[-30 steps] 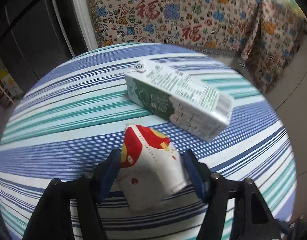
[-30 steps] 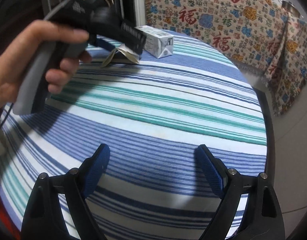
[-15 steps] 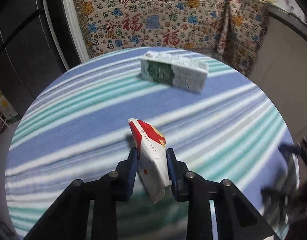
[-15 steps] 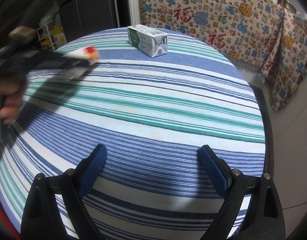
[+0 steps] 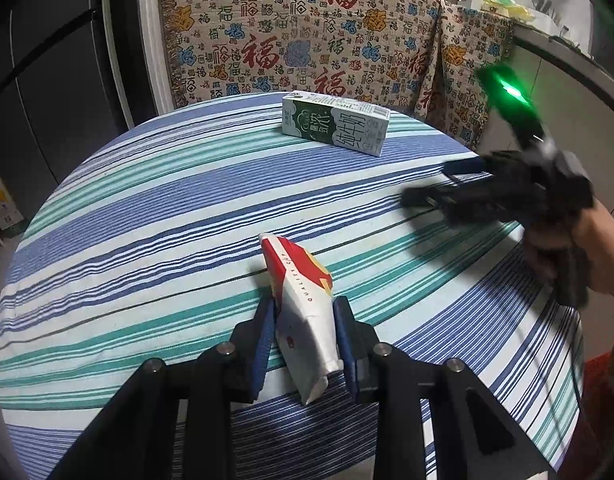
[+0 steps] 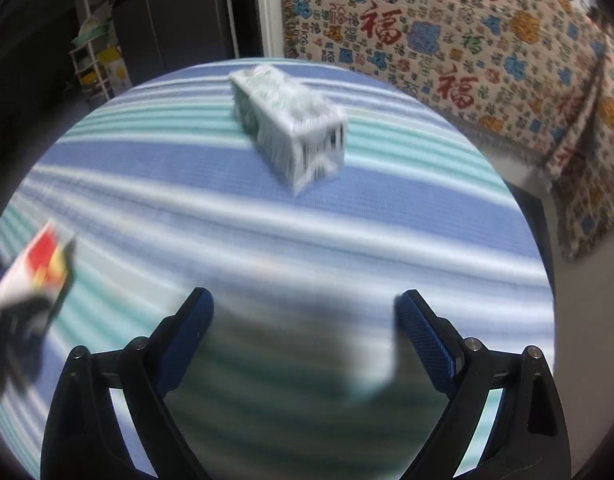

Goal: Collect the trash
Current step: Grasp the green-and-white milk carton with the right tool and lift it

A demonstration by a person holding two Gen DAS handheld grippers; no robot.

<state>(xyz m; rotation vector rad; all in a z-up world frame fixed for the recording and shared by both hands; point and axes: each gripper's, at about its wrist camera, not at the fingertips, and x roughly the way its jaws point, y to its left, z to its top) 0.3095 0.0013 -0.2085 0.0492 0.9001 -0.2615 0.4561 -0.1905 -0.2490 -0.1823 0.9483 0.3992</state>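
My left claw (image 5: 305,332) pinches the flattened cup (image 5: 303,304); right claw (image 6: 303,336) wide, empty. Risk: thin cup slides out; carton (image 6: 287,124) knocked in reaching.

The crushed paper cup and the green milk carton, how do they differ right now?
The paper cup is flattened, white with red and yellow; the milk carton keeps its boxy shape, green and white. The cup is clamped between the pads of the left hand-held gripper, while the carton lies untouched on its side on the striped tablecloth, farther back. The open right hand-held gripper holds neither. Both are empty-looking drink containers.
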